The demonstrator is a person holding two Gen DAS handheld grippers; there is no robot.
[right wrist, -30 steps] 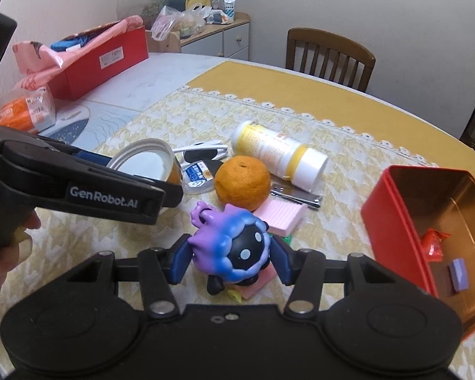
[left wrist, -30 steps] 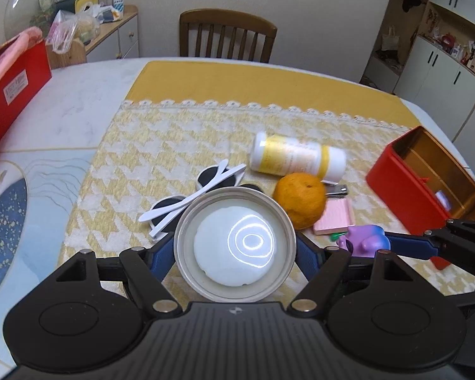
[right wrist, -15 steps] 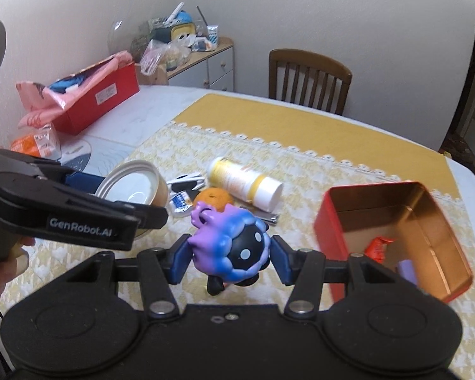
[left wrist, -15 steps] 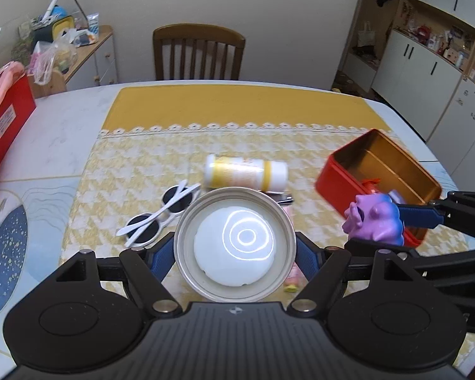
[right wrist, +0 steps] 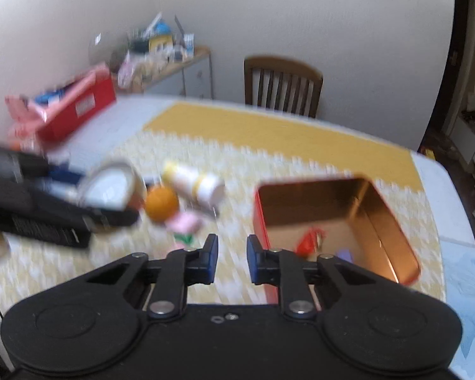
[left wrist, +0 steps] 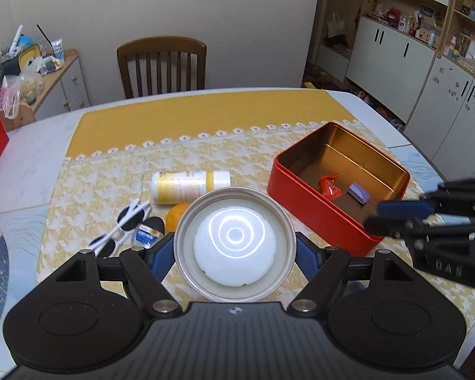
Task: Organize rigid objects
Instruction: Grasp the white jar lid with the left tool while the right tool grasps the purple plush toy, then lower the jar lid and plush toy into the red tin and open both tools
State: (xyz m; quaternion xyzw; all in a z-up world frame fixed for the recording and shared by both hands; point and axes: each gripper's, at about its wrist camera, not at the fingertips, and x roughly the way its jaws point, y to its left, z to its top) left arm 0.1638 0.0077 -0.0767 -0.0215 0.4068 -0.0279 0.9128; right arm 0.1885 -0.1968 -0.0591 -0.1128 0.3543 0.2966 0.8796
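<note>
My left gripper [left wrist: 236, 250] is shut on a round metal tin with a white inside [left wrist: 236, 240], held above the yellow cloth; the tin also shows in the blurred right wrist view [right wrist: 109, 186]. My right gripper [right wrist: 232, 258] holds nothing, its jaws a small gap apart; the purple toy is not in view. It hangs by the near left corner of the open red tin box [right wrist: 335, 231], which also shows in the left wrist view [left wrist: 335, 186] with a red wrapper [left wrist: 330, 186] and a small purple block [left wrist: 359, 192] inside.
On the cloth lie a white and yellow bottle [left wrist: 190, 185], an orange [left wrist: 177, 217], white sunglasses [left wrist: 123, 226] and a pink pad [right wrist: 186, 223]. A wooden chair [left wrist: 163, 65] stands behind the table. A red box [right wrist: 76, 107] sits far left.
The purple toy has left my right gripper, whose jaws have closed to a small gap. Both grippers rose and moved right toward the red tin box.
</note>
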